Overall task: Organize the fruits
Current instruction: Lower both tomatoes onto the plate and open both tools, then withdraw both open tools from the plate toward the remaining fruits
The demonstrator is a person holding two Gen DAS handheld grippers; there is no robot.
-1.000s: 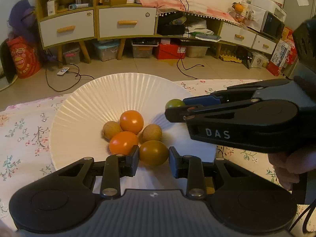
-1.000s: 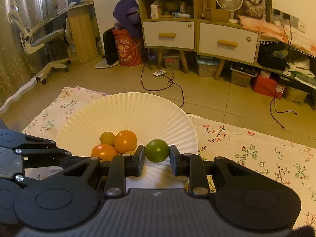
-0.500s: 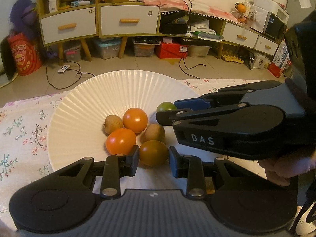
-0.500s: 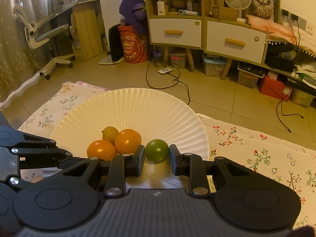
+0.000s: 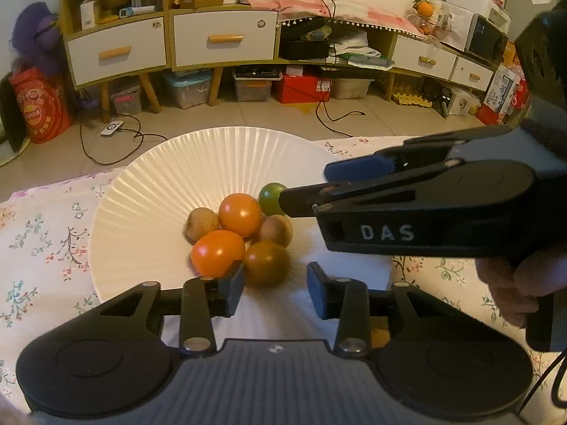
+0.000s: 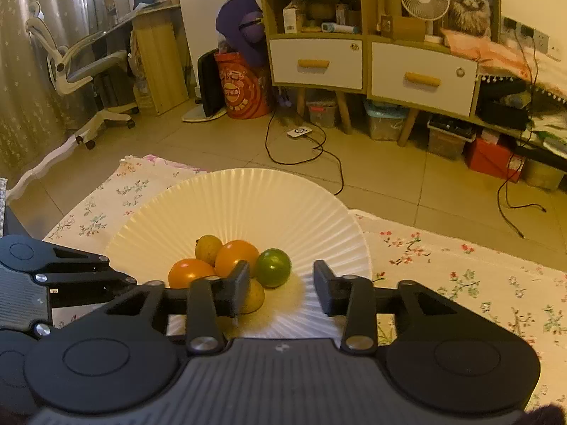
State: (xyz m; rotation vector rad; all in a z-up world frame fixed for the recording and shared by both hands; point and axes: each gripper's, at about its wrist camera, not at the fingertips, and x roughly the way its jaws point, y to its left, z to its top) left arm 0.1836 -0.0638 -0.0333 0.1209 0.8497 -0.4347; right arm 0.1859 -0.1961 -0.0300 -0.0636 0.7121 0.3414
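A white ribbed plate (image 5: 159,184) (image 6: 265,205) on a floral cloth holds a cluster of fruit: two orange tomatoes (image 5: 240,214) (image 5: 218,253), two brown round fruits (image 5: 202,225) (image 5: 276,230), a brownish-green tomato (image 5: 265,264) and a green tomato (image 5: 271,196) (image 6: 273,267). My left gripper (image 5: 275,290) is opening; the brownish-green tomato lies between its fingers, with a gap at the right pad. My right gripper (image 6: 281,290) (image 5: 306,187) is opening too, and the green tomato rests on the plate between its fingers, free of the right pad.
The floral cloth (image 5: 42,241) covers the table around the plate, and the table's far edge runs just behind it. A hand (image 5: 514,283) holds the right gripper at the right. Cabinets, boxes and cables lie on the floor beyond.
Both pairs of jaws have parted. The brownish-green and the green tomato, each gripped before, now lie loose on the plate against the other fruit.
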